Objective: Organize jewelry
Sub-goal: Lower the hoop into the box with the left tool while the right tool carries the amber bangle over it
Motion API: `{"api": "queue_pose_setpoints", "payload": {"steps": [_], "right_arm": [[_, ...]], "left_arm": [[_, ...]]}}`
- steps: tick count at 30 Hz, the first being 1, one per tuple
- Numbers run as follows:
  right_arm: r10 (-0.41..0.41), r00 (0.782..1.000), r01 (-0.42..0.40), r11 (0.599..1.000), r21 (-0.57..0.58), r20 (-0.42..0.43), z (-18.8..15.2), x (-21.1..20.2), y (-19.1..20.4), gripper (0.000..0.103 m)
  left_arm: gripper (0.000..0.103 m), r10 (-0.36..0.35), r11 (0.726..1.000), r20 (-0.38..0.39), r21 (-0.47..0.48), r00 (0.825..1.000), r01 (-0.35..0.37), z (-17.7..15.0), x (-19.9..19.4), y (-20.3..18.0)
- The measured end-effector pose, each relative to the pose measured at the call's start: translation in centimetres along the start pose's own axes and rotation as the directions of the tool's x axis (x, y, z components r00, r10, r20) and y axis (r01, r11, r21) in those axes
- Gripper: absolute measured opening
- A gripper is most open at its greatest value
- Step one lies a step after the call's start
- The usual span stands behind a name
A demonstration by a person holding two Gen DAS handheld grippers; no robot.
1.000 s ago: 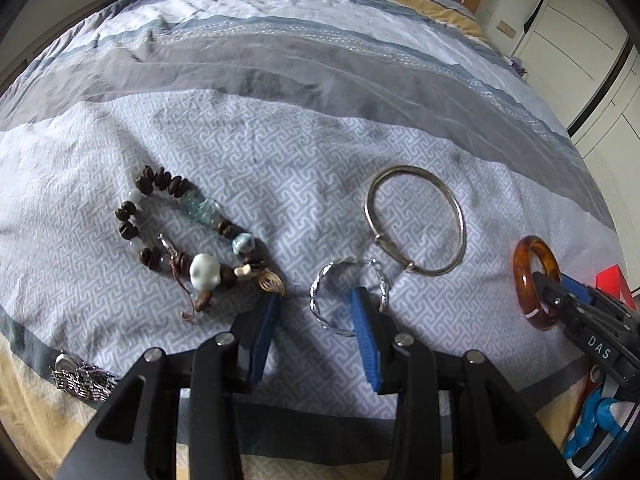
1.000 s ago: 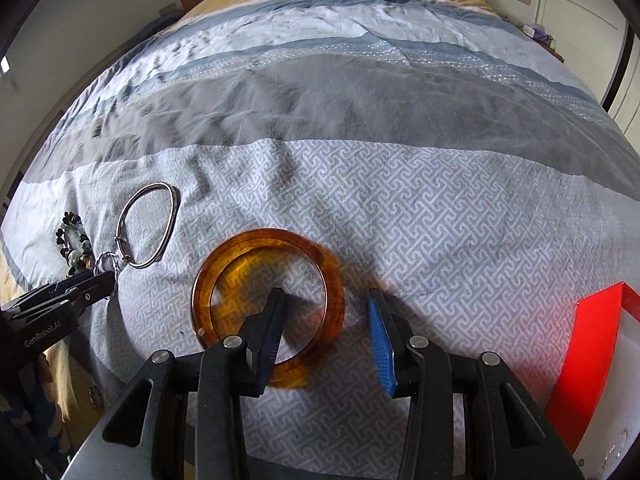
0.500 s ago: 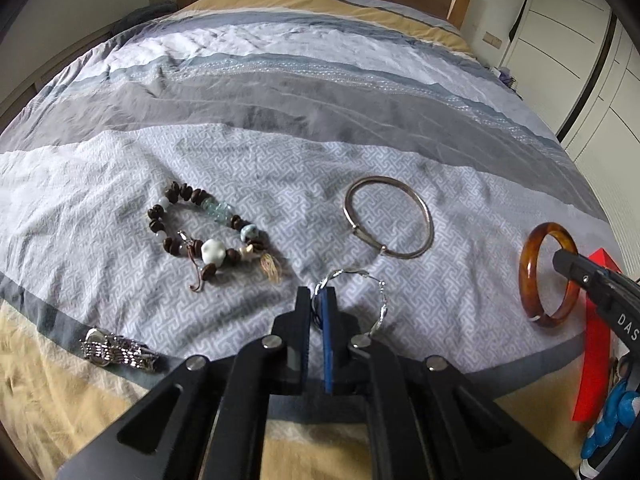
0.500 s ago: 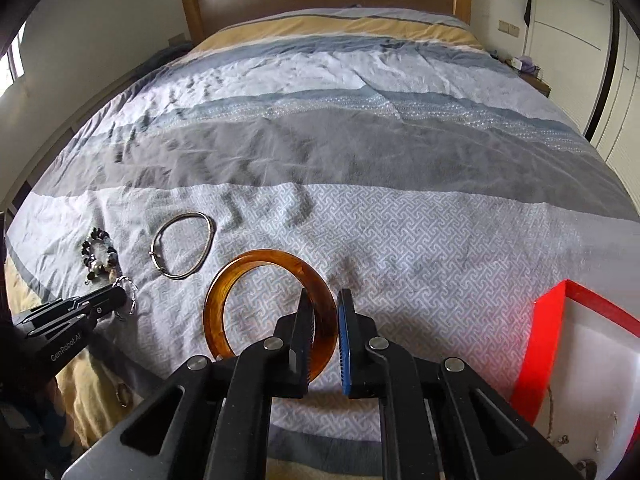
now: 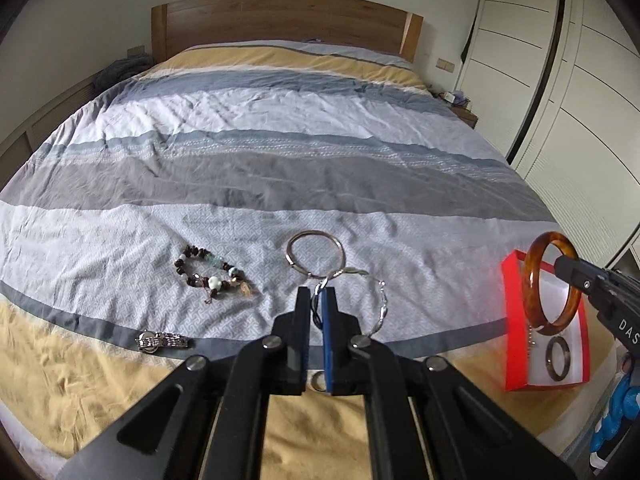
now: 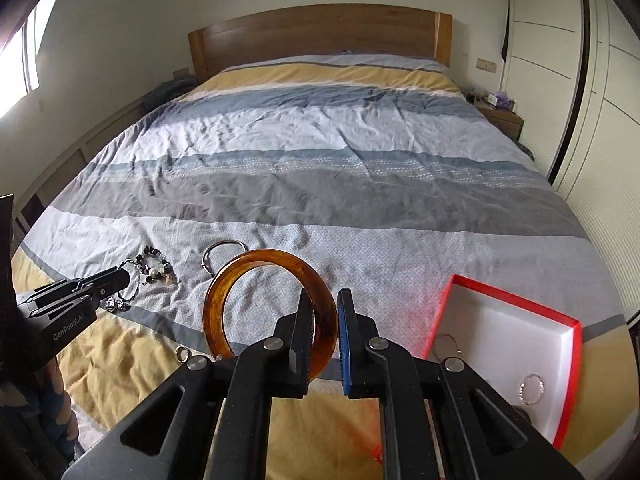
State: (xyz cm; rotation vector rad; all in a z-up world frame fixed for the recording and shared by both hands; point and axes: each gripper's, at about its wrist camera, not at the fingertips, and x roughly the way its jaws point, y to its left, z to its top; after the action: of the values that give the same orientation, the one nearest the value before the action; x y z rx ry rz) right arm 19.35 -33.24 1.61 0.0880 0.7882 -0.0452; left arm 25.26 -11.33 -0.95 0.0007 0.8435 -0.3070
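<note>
My left gripper is shut on a twisted silver bracelet, held up off the striped bedspread. My right gripper is shut on the rim of an amber bangle, also lifted clear of the bed. The left wrist view shows that bangle hanging in front of a red box with a white inside. In the right wrist view the box lies low on the right, the left gripper at far left.
A brown beaded bracelet, a plain silver bangle, a metal watch band and a small ring lie on the bed. The box holds a dark ring, a thin silver bracelet and a chain. Wardrobe doors stand on the right.
Both grippers closed on their pieces, the left on the twisted bracelet and the right on the amber bangle, and rose with them off the bed. The red box has come into view.
</note>
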Motion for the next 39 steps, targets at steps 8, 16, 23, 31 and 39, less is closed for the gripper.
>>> {"api": "queue_pose_setpoints", "payload": {"steps": [8,16,23,31,39], "right_arm": [[-0.102,0.994,0.100,0.994,0.040,0.030,-0.6,-4.5,-6.8,0.011],[-0.204,0.978,0.206,0.973,0.105,-0.030,-3.6,-3.6,-16.2,0.011],[-0.238,0.968,0.245,0.964,0.103,-0.079,-5.4,-0.6,-21.0,0.011],[-0.216,0.964,0.228,0.972,0.065,-0.155,-6.7,4.6,-23.4,0.011],[-0.193,0.961,0.199,0.980,0.013,-0.197,-6.9,7.5,-23.3,0.011]], "left_arm": [[0.005,-0.121,0.989,-0.020,0.083,0.993,0.122,0.3,-0.4,-8.5],[0.005,-0.264,0.941,-0.102,0.190,0.959,0.279,-1.0,3.2,-20.2],[0.005,-0.281,0.916,-0.161,0.250,0.946,0.315,-2.0,7.6,-27.0],[0.005,-0.207,0.915,-0.204,0.305,0.957,0.263,-3.1,12.9,-29.7],[0.005,-0.171,0.921,-0.222,0.310,0.960,0.236,-3.8,15.3,-29.3]]}}
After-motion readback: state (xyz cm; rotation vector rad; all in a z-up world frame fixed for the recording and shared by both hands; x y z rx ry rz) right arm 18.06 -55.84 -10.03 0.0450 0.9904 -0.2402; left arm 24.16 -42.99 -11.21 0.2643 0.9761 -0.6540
